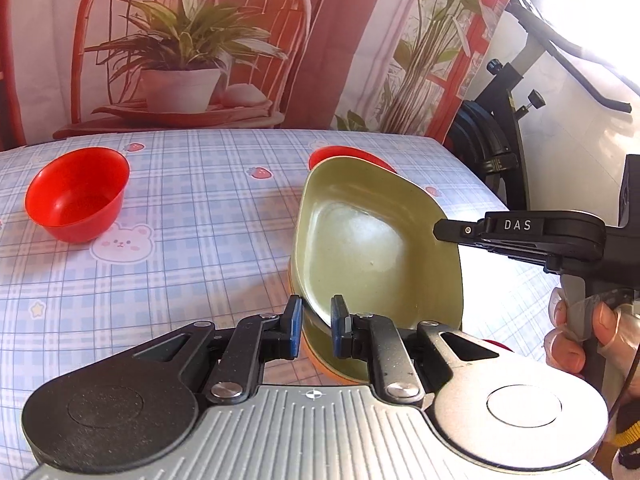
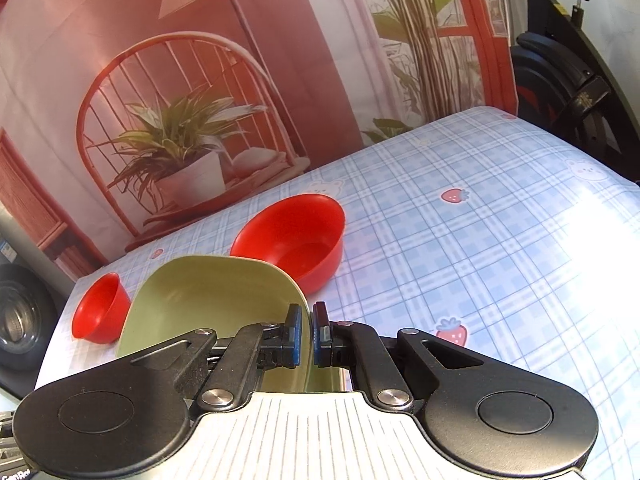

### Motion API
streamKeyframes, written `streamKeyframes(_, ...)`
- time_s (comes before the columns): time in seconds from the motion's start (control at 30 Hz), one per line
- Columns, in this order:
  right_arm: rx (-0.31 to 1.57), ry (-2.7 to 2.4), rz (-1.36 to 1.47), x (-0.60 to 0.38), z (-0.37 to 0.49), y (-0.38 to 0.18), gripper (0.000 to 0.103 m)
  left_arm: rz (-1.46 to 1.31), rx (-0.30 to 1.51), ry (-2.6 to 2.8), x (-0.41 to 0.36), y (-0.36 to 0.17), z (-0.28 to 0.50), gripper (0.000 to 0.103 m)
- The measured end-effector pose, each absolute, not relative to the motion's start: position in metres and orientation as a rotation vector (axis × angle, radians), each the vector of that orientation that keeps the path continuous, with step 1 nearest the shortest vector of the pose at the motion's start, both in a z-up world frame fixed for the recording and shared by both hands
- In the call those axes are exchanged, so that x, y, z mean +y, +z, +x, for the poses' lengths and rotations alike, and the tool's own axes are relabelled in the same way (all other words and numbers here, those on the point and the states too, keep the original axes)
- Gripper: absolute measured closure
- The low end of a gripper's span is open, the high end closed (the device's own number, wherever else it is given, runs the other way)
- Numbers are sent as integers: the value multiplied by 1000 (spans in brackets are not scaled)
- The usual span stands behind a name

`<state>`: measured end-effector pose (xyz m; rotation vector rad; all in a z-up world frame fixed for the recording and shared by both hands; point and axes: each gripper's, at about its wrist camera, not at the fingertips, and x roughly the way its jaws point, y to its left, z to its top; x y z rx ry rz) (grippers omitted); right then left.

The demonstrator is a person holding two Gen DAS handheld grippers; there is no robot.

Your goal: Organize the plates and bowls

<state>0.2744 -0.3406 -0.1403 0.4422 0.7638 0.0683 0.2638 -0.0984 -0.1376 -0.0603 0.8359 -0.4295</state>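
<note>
A green plate (image 1: pixel 360 248) is held tilted on edge above the table, with an orange plate (image 1: pixel 320 356) under its lower rim. My left gripper (image 1: pixel 316 326) has its blue pads on either side of the plates' near rim with a visible gap. My right gripper (image 1: pixel 444 229) reaches in from the right and is shut on the green plate's (image 2: pixel 216 300) right rim, as the right wrist view (image 2: pixel 306 336) shows. One red bowl (image 1: pixel 76 194) sits at the far left (image 2: pixel 100 310). A second red bowl (image 2: pixel 292 236) sits behind the plate (image 1: pixel 348 156).
The table has a blue checked cloth (image 1: pixel 200 220) with bear and strawberry prints. A printed backdrop (image 1: pixel 192 48) hangs behind it. A black exercise bike (image 1: pixel 508 128) stands off the table's right edge.
</note>
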Motion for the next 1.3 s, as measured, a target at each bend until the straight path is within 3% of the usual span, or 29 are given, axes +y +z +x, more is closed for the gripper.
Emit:
streamKeyframes(0.53, 763, 85, 424, -344, 277, -154, 96, -50, 935, -408, -116, -153, 257, 85)
streamKeyframes(1.13, 732, 45, 360, -339, 268, -148, 93, -61, 918, -356, -108, -151, 260, 86)
streamKeyframes(1.3, 723, 41, 347, -339, 259, -150, 97, -68, 911, -337, -107, -151, 262, 86)
